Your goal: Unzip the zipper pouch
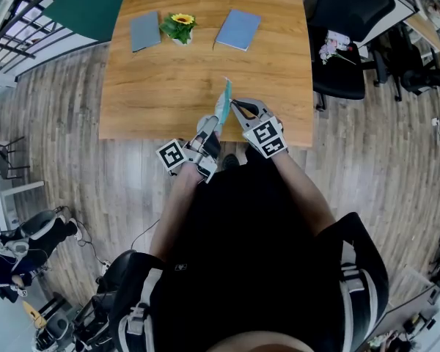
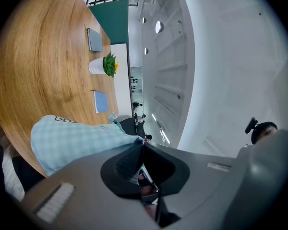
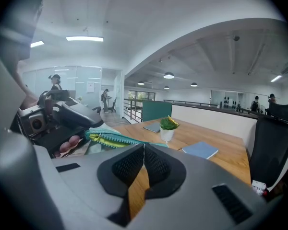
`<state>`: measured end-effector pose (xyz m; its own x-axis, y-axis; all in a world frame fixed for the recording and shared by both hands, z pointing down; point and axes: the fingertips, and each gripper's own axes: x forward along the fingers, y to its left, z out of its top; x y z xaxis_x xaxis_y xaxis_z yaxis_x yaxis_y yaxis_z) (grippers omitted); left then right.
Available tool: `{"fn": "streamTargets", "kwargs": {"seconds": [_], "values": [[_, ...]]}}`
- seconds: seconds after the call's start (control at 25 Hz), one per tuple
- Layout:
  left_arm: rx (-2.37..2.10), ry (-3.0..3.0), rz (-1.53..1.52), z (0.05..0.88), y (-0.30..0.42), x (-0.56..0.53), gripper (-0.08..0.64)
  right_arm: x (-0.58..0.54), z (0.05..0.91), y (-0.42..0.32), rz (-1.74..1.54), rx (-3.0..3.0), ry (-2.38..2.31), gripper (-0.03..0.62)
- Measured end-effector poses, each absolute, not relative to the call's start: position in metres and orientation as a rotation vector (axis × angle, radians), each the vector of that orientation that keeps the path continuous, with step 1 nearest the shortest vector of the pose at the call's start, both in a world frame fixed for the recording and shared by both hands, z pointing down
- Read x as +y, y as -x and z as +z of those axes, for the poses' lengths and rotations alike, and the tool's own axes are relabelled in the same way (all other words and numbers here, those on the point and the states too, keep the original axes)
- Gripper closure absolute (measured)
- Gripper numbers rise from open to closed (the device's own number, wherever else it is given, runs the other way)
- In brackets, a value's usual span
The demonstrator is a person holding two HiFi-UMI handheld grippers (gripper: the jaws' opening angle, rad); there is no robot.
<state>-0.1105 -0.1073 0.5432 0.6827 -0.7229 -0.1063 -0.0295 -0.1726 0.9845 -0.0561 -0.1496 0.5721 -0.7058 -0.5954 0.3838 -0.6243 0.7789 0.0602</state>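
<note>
A light blue checked zipper pouch [image 1: 224, 101] stands on edge in the air over the front edge of the wooden table [image 1: 205, 72]. My left gripper [image 1: 213, 127] is shut on the pouch's near lower end. In the left gripper view the checked cloth [image 2: 72, 140] runs into the closed jaw tips [image 2: 142, 144]. My right gripper [image 1: 233, 104] meets the pouch from the right, with its jaws shut. In the right gripper view the teal zipper band with yellow teeth [image 3: 110, 139] leads into the closed tips [image 3: 144, 146]. The pull itself is hidden between the pads.
At the far side of the table lie a grey notebook [image 1: 144, 31] and a blue notebook [image 1: 238, 29], with a small potted sunflower [image 1: 180, 26] between them. A black office chair [image 1: 345, 20] stands to the right of the table. Wooden floor surrounds it.
</note>
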Motion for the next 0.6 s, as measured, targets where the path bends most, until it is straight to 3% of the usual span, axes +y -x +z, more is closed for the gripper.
{"fn": "streamTargets", "kwargs": {"seconds": [0.6], "values": [[-0.614,-1.646,-0.665,0.5438,0.1066,-0.1073,0.561,-0.1569,0.5770,0.0511,0.114,-2.568,-0.951,0.585]]}}
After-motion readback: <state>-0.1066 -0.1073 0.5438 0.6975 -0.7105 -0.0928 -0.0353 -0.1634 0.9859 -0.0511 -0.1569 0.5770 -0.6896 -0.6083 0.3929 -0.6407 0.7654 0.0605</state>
